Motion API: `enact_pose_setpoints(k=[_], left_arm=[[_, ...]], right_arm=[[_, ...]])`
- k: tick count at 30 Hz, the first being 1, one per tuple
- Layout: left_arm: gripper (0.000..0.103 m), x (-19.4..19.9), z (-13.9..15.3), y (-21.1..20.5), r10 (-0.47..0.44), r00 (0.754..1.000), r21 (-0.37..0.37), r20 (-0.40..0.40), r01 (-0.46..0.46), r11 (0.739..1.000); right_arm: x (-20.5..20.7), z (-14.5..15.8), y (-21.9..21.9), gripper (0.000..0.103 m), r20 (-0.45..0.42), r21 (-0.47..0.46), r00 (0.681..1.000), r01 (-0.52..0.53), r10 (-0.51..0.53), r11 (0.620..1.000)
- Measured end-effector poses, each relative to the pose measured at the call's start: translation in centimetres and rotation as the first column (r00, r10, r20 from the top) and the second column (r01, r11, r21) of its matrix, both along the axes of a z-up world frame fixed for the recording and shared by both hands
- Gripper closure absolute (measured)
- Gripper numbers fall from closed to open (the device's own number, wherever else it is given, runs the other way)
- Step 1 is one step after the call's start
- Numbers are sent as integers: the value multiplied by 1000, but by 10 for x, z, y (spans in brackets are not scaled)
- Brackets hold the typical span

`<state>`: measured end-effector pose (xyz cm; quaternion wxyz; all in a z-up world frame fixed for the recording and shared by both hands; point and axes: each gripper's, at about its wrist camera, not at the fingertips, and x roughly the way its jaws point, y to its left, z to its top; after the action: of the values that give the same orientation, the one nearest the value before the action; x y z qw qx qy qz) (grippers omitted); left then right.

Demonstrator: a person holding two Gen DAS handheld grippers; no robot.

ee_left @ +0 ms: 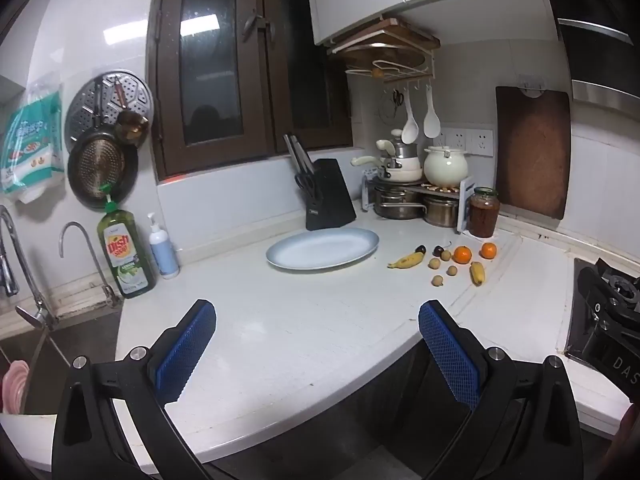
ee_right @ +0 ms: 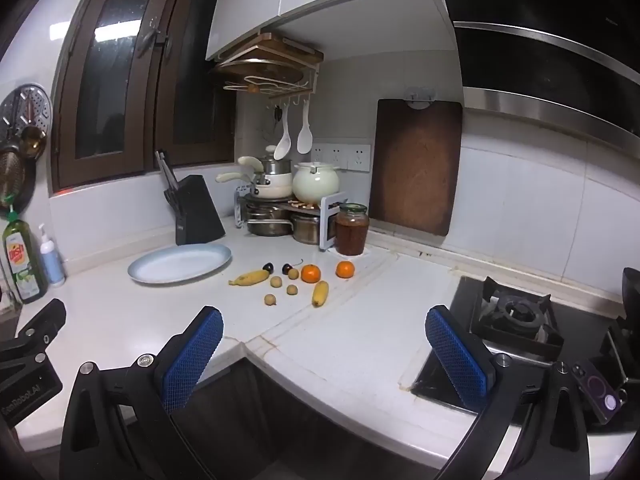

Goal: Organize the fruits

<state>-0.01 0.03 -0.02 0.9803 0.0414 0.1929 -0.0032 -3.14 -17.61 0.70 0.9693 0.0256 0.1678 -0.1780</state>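
An empty pale blue oval plate [ee_left: 323, 249] [ee_right: 180, 264] lies on the white counter. To its right lie loose fruits: two small bananas [ee_left: 408, 260] [ee_right: 321, 293], two oranges [ee_left: 463, 254] [ee_right: 345, 269], two dark cherries [ee_right: 268, 267] and several small brown longans [ee_right: 270, 299]. My left gripper [ee_left: 318, 320] is open and empty, above the counter's front edge, well short of the plate. My right gripper [ee_right: 324, 326] is open and empty, well short of the fruits.
A black knife block [ee_left: 328, 196] stands behind the plate. A pot rack [ee_left: 416, 196] and a brown jar [ee_right: 351, 229] fill the corner. A wooden board [ee_right: 416, 166] leans on the wall. The gas stove [ee_right: 516, 316] is at right; the sink tap [ee_left: 80, 256] and soap bottles [ee_left: 126, 252] at left.
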Motion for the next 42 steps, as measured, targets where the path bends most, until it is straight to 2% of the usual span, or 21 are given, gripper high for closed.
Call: enact_pose_setpoints(k=[4, 9, 12, 23, 42], left_arm=[[0, 4, 0, 1, 0, 1000, -4, -9, 0, 1000], [0, -4, 27, 35, 7, 1000, -20, 8, -7, 1000], [0, -16, 33, 28, 19, 999, -5, 33, -19, 1000], [0, -26, 22, 25, 32, 998, 0, 55, -32, 999], [0, -23, 21, 20, 25, 998, 6, 64, -26, 1000]], right_arm=[[4, 0, 2, 0, -7, -6, 1000, -3, 3, 1000], [-11, 5, 10, 0, 44, -20, 999, -23, 24, 1000], [-14, 7, 13, 0, 36, -29, 999, -29, 30, 999], [-18, 7, 20, 0, 46, -44, 998, -38, 40, 998], [-17, 7, 18, 0, 55, -38, 998, -30, 32, 999]])
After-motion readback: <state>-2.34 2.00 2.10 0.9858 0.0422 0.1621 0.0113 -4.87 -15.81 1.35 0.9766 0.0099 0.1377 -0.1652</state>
